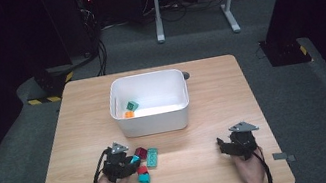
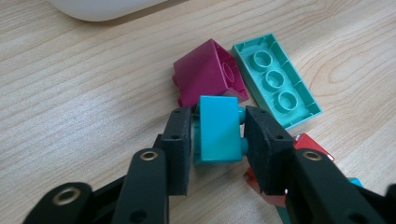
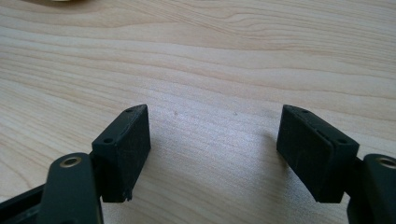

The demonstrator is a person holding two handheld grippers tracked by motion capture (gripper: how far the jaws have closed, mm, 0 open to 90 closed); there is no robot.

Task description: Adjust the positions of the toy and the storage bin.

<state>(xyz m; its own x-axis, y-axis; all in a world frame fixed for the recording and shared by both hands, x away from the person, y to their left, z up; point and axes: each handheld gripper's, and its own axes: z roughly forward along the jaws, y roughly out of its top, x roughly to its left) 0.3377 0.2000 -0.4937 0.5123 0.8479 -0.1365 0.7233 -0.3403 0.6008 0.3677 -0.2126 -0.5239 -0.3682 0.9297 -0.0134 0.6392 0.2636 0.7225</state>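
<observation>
Black jaws of the left gripper (image 2: 218, 133) sit on both sides of a small teal block (image 2: 217, 130). They are about half shut, and the pads look to be touching the block's two sides, one of them on the block's little bumps. Whether the squeeze is firm yet is hard to tell. The teal block is on the tabletop (image 2: 74, 93), right in front of a dark pink block (image 2: 205, 74) and very close to it. A long green block (image 2: 275, 79) lies upside down just beside the pink one, and a red block (image 2: 310, 144) peeks out behind the right-hand jaw.

The white bin (image 1: 150, 103) stands further back in the middle of the tabletop, with a green block (image 1: 132, 105) and an orange block (image 1: 129, 114) already inside.

Things could go wrong here. The pad resting on the round bumps may not get a flat hold, so the teal block could twist or pop out when lifted. The jaws are close to the pink and red blocks, so a lift could bump them and push them away. If the hold is weak, the block could drop on the way to the bin and bounce off the tabletop.

The right gripper (image 3: 215, 149) has its jaws wide apart over bare wood, holding nothing.
</observation>
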